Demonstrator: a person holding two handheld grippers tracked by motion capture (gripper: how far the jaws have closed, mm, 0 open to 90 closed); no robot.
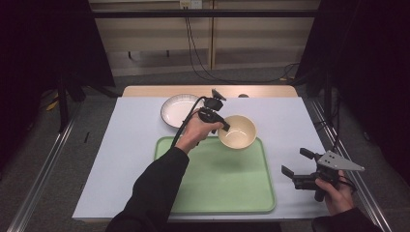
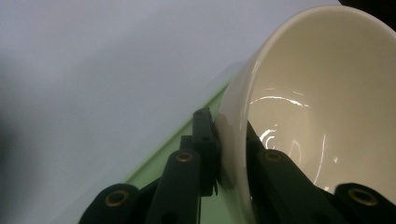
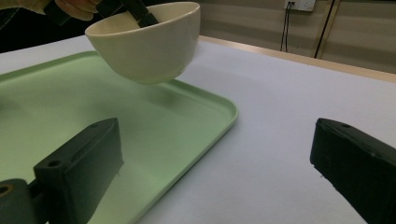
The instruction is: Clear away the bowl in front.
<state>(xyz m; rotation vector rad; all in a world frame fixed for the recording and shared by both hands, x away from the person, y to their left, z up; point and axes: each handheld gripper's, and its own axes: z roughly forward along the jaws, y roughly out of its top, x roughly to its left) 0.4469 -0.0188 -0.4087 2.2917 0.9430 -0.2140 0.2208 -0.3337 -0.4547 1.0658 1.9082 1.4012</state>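
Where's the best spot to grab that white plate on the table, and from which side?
Probably the plate's raised rim, on the near left edge. It lies flat and shallow, so nothing else can fit between two jaws. Come in low from the open table side; the left gripper holding the cream bowl crowds its right.

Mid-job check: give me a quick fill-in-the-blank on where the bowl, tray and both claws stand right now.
1. The left claw is shut on the rim of the cream ____.
2. The bowl hangs in the air above the far edge of the ____ tray.
3. The right claw holds nothing; its jaws stand ____.
4. The white ____ lies on the table beyond the tray.

Missing words: bowl; green; open; plate
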